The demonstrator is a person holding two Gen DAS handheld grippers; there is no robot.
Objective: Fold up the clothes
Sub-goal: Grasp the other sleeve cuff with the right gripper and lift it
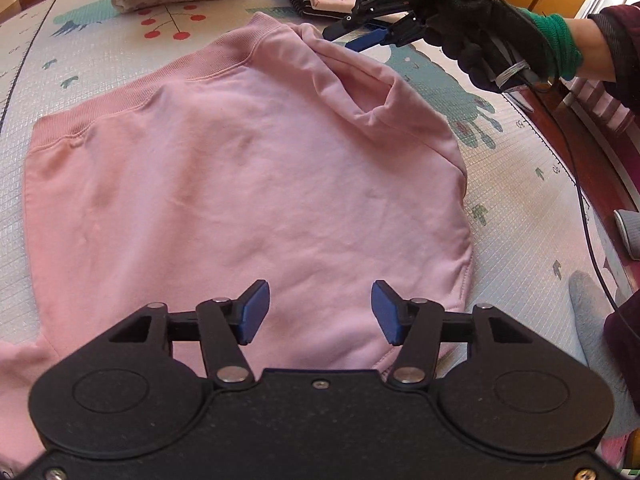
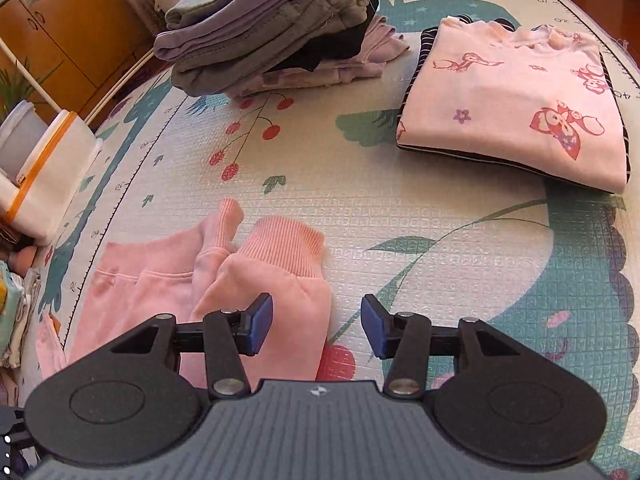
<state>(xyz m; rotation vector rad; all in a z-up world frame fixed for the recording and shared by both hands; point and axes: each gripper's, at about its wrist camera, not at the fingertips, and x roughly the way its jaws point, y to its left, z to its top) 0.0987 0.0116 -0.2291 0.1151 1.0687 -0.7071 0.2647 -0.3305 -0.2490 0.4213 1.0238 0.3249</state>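
A pink sweatshirt [image 1: 240,184] lies spread flat on the play mat [image 1: 516,168], ribbed hem at the far left. My left gripper [image 1: 320,312] is open and empty, low over the near edge of the sweatshirt. My right gripper [image 1: 362,36] is open just past the far right corner of the sweatshirt, where a sleeve is folded over the body. In the right wrist view the right gripper [image 2: 317,330] is open above the ribbed pink cuff [image 2: 284,248], its left finger over the sleeve.
A stack of folded grey and lilac clothes [image 2: 272,28] stands at the far side of the mat. A folded pink printed top [image 2: 516,108] lies on a striped garment beside it. White containers [image 2: 44,164] sit off the mat's edge. A grey-socked foot [image 1: 596,332] rests at the right.
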